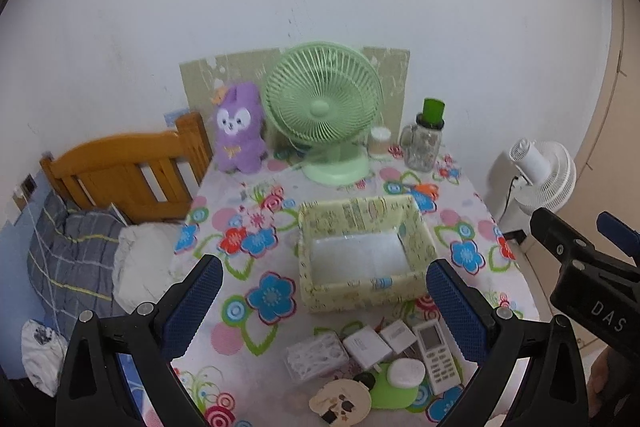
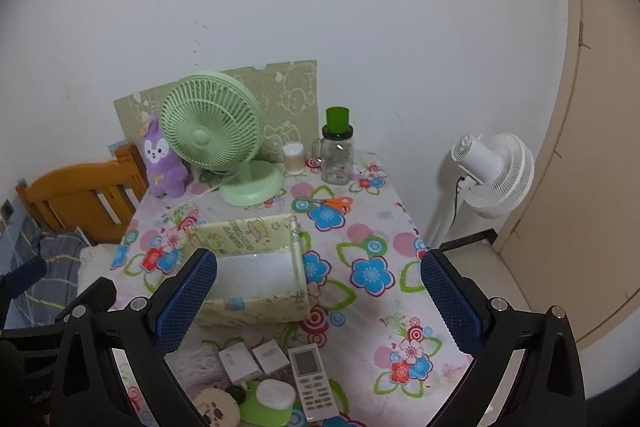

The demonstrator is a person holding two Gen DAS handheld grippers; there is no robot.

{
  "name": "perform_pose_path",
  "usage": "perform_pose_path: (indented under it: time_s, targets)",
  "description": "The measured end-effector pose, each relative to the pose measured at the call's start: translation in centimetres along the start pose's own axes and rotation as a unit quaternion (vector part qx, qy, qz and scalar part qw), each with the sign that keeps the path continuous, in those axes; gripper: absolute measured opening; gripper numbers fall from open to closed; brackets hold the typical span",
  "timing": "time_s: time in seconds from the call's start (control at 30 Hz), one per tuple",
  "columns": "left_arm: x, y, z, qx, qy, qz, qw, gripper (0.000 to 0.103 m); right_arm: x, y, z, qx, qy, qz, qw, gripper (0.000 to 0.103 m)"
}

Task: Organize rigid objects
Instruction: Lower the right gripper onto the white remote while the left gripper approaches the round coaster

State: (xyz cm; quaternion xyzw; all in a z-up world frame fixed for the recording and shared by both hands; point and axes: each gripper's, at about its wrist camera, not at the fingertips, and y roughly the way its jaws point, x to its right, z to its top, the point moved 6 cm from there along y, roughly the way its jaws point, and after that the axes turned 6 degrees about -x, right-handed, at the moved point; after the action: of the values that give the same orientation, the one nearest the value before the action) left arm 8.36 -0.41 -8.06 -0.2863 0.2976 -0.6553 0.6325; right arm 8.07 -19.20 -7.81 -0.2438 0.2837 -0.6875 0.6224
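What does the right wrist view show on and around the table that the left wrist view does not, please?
Only the right wrist view shows the orange scissors behind the box. Only the left wrist view shows the right gripper from outside and the white pillow. Both share the empty box, green fan, remote, purple plush and white fan.

A green fan (image 1: 322, 111) stands at the back of the floral tablecloth (image 1: 260, 227), a purple plush (image 1: 239, 129) to its left, a glass jar (image 1: 424, 143) with a green cup on top to its right. Orange scissors (image 2: 334, 202) lie before the jar. A white fan (image 2: 494, 173) stands on the floor beside the table, a wooden headboard (image 1: 120, 175) opposite.
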Motion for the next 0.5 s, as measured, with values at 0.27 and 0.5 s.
perform_pose_path:
  time_s: [0.27,0.5]
  targets:
    - [-0.3,2.7,-2.7,-0.011,-0.019,-0.008,0.9997,0.103,0.3,3.1,-2.8,-0.005,-0.005,0.002,1.000,0.103]
    - [-0.5,5.6,-5.3,-0.047,-0.014,-0.004,0.9988,0.103,0.2,5.2,-4.8,-0.001,-0.016,0.006,1.000,0.103]
